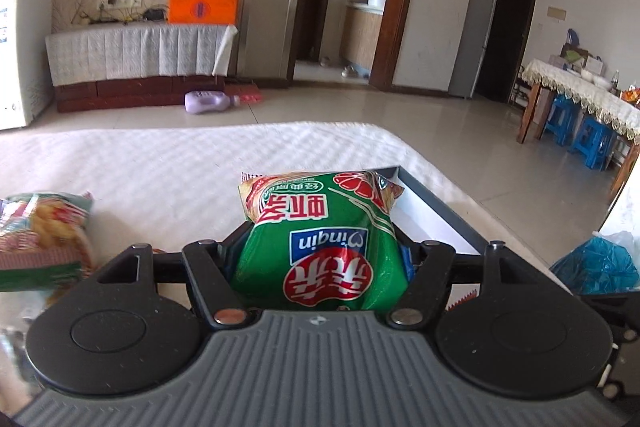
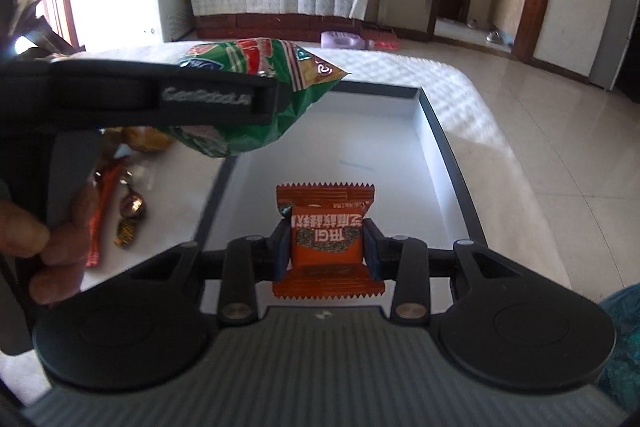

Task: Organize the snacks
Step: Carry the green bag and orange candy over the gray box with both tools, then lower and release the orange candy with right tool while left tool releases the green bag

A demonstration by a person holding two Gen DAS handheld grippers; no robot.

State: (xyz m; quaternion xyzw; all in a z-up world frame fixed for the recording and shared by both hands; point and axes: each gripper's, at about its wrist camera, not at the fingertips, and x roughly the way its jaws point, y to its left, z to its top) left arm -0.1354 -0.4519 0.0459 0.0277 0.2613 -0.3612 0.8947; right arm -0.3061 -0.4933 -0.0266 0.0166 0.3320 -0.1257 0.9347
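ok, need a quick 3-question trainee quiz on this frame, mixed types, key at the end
1. True or false: the left hand-held gripper holds a green snack bag.
2. What does the right hand-held gripper hold? A) candy B) orange snack packet C) nothing
3. Fill in: the white tray under the orange packet has a ____ rim.

Key: 1 true; 2 B; 3 dark.

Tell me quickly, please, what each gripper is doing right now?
Left gripper: closed on the green snack bag.
Right gripper: closed on the orange snack packet, above the white tray.
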